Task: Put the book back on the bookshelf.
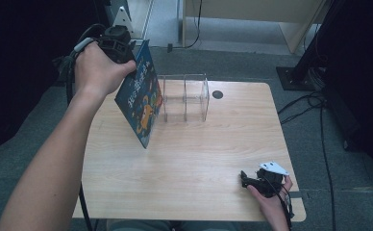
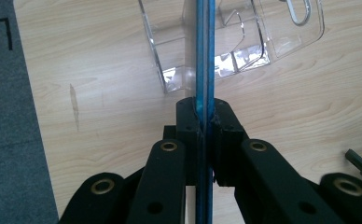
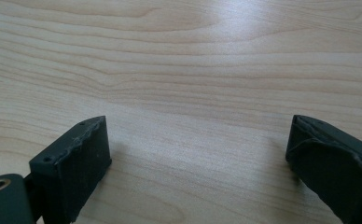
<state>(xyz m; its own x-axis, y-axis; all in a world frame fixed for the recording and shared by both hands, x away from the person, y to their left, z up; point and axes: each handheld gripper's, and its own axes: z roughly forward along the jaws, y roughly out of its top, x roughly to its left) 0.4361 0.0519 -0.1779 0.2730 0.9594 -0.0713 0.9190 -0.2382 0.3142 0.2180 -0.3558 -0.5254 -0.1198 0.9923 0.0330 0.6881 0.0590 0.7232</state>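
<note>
Book (image 1: 140, 98), blue-covered with a colourful illustrated front, held clear of the table (image 1: 184, 178) above its far-left part, tilted so that its lower corner hangs over the wood without resting on it. In the left gripper view the book appears edge-on (image 2: 204, 51) as a thin blue band running up the middle of the frame. Left gripper (image 1: 119, 45) grips the book at its upper corner; its black jaws are pressed together on the cover from both sides, with no gap between pads (image 2: 188, 121) and cover. The person's left hand (image 1: 98, 67) wraps the gripper body, the forearm reaching in from the lower left.

Clear acrylic holder (image 1: 184, 96) stands on the table just beside the book, on its right in the high view, with upright dividers forming compartments; in the left gripper view its transparent walls (image 2: 170, 60) lie directly beyond the book's edge. Whether book and holder touch cannot be told from these angles, though they appear slightly apart.

Right gripper (image 1: 246, 179) sits low at the near-right part of the table, well apart from the book and the holder, held in the right hand (image 1: 271, 199). Its jaws stand wide apart, nothing between them; bare wood grain (image 3: 193, 93) lies beneath, and the pads (image 3: 74, 163) seem to rest on or just above the surface.
</note>
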